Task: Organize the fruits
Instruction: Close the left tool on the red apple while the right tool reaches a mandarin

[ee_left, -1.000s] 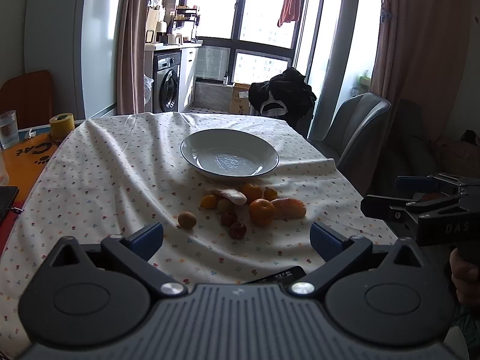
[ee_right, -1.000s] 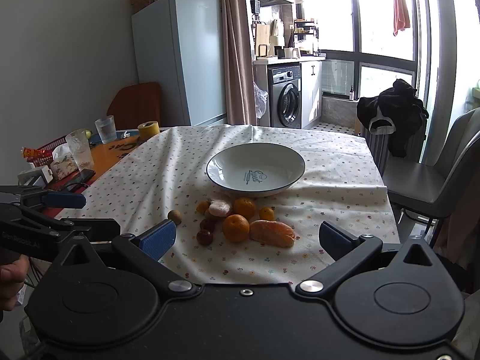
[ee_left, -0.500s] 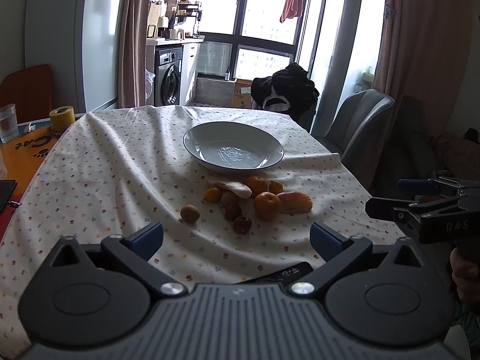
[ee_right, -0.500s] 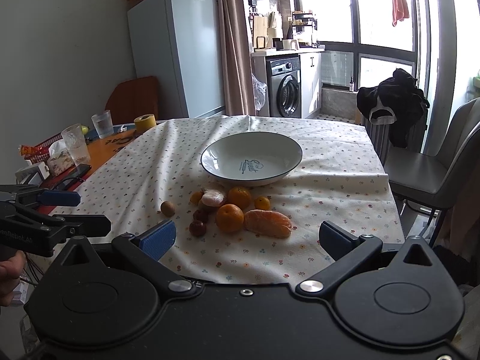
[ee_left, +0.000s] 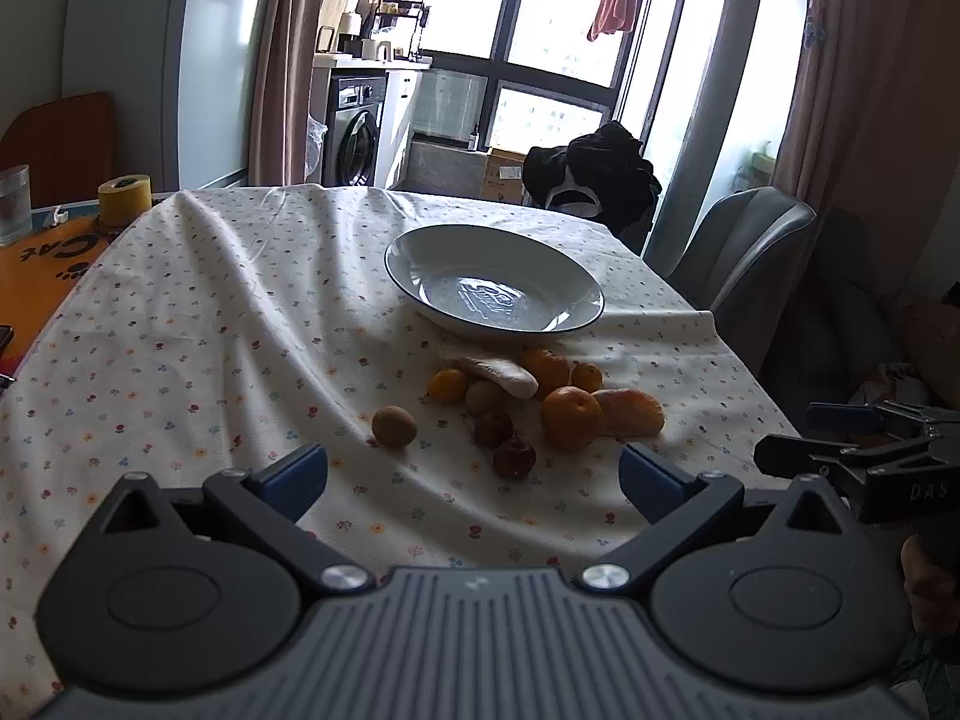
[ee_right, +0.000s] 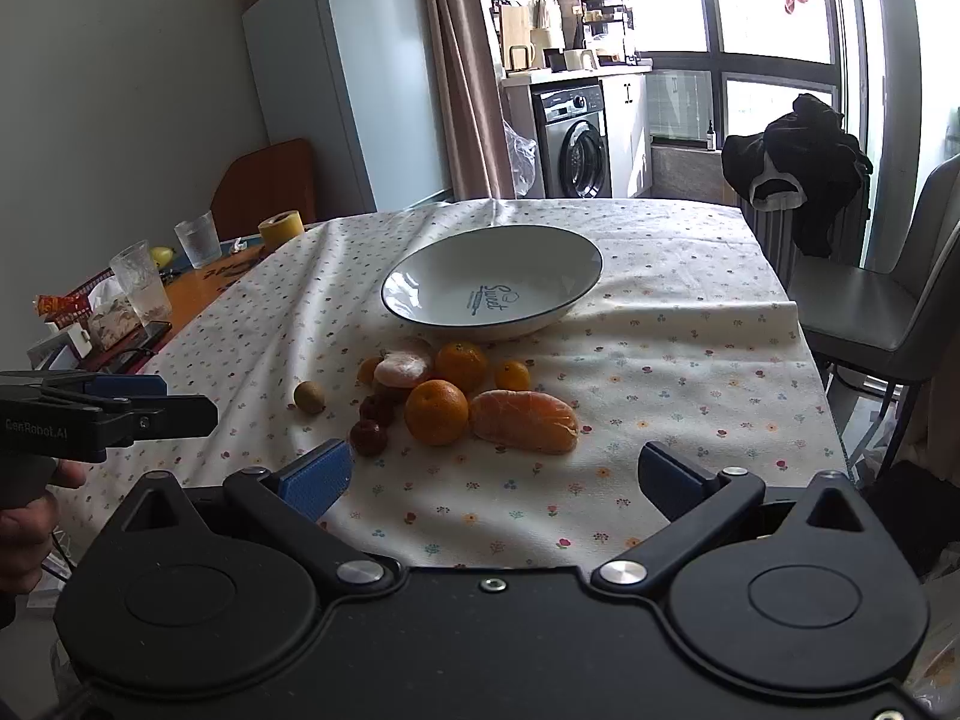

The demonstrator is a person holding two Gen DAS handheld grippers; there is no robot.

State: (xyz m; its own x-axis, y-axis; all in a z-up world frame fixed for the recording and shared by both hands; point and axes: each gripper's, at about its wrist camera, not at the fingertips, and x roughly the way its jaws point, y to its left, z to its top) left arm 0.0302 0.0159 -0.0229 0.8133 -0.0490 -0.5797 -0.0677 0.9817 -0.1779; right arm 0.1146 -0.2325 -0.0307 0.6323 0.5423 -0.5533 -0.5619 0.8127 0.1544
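A white bowl (ee_right: pixel 492 291) with a dark rim stands empty on the flowered tablecloth (ee_right: pixel 660 372). In front of it lies a cluster of fruit: a whole orange (ee_right: pixel 436 411), a peeled orange (ee_right: pixel 523 421), smaller oranges (ee_right: pixel 461 363), a peeled half (ee_right: pixel 401 369), dark red fruits (ee_right: pixel 368 437) and a brown kiwi (ee_right: pixel 309 396) set apart to the left. My right gripper (ee_right: pixel 495 477) is open, short of the fruit. My left gripper (ee_left: pixel 474 474) is open too, near the dark red fruit (ee_left: pixel 514 457). Both hold nothing.
Glasses (ee_right: pixel 143 288), a yellow tape roll (ee_right: pixel 279 228) and snack packs sit on the orange table part at the left. A grey chair (ee_right: pixel 900 300) stands to the right, with dark clothes (ee_right: pixel 792 168) on another chair behind. A fridge and washing machine are farther back.
Both grippers have moved forward toward the fruit cluster, which now looks larger and nearer. Both stay open. The fruit and bowl have not moved.
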